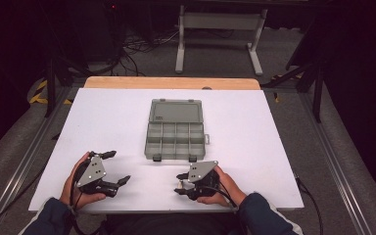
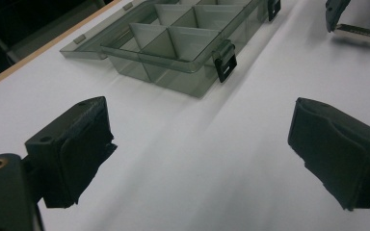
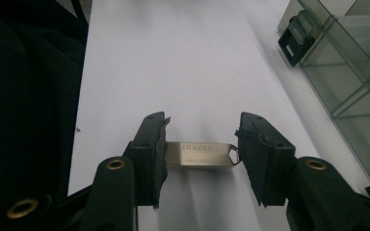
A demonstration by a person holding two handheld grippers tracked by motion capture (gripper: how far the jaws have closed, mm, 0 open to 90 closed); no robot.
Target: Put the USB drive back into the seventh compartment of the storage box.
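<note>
The right claw (image 3: pixel 200 159) holds a small flat silver metal bar stamped "ERAZER" (image 3: pixel 200 155) by its 2 short ends, low over the white tabletop (image 3: pixel 173 62). The jaws stand at a middling width with the pads pressed on the bar's ends. In the left gripper view the same bar (image 2: pixel 359 32) shows at the top right, spanning that claw's tips, close to the near right corner of the box.

By its look the bar is light, stiff and smooth, so I judge it slippery under the pads and likely to pivot or shoot out if the squeeze is uneven. The end-to-end hold leaves its long faces free. A grip across the flat faces would probably be steadier, and 1 end seems bent or notched, which could make that pad seat poorly.

The left claw (image 2: pixel 200 154) is spread wide with nothing between its pads, resting near the tabletop's front edge.

Counted: 1 metal bar, 1 translucent grey plastic compartment box (image 1: pixel 176 139) with its lid (image 1: pixel 175 111) folded open flat behind it, 8 compartments in 2 rows of 4, all looking empty, and 2 black latches (image 2: pixel 224 60) on its front edge.
</note>
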